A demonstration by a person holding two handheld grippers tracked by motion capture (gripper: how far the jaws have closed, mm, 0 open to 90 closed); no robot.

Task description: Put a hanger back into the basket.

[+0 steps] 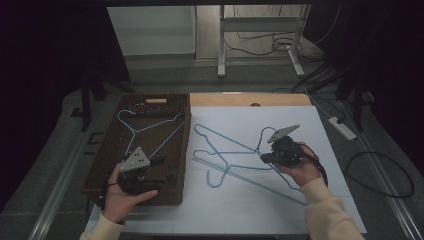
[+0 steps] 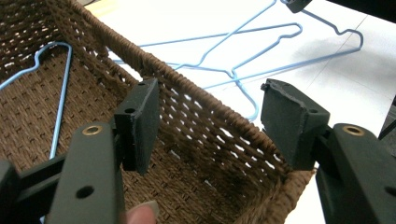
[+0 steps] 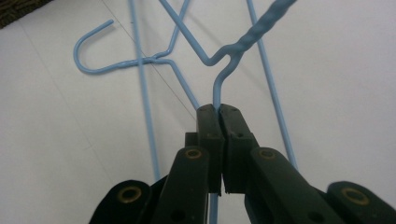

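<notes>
My right gripper (image 1: 264, 158) (image 3: 219, 109) is shut on the hook wire of a blue wire hanger (image 1: 225, 137) (image 3: 254, 32), just below its twisted neck. That hanger's far end rests on the white table. A second blue hanger (image 1: 260, 184) lies under it, its hook (image 3: 93, 46) pointing toward the basket. A third blue hanger (image 1: 150, 131) (image 2: 60, 93) lies inside the brown wicker basket (image 1: 155, 98) (image 2: 140, 60) at the left. Over the basket's near right corner my left gripper (image 1: 164, 170) (image 2: 205, 121) stands open with nothing between its jaws.
The white sheet (image 1: 300, 125) covers the table to the right of the basket. Beyond the table's far edge are a desk frame (image 1: 220, 50), floor cables and a power strip (image 1: 342, 127).
</notes>
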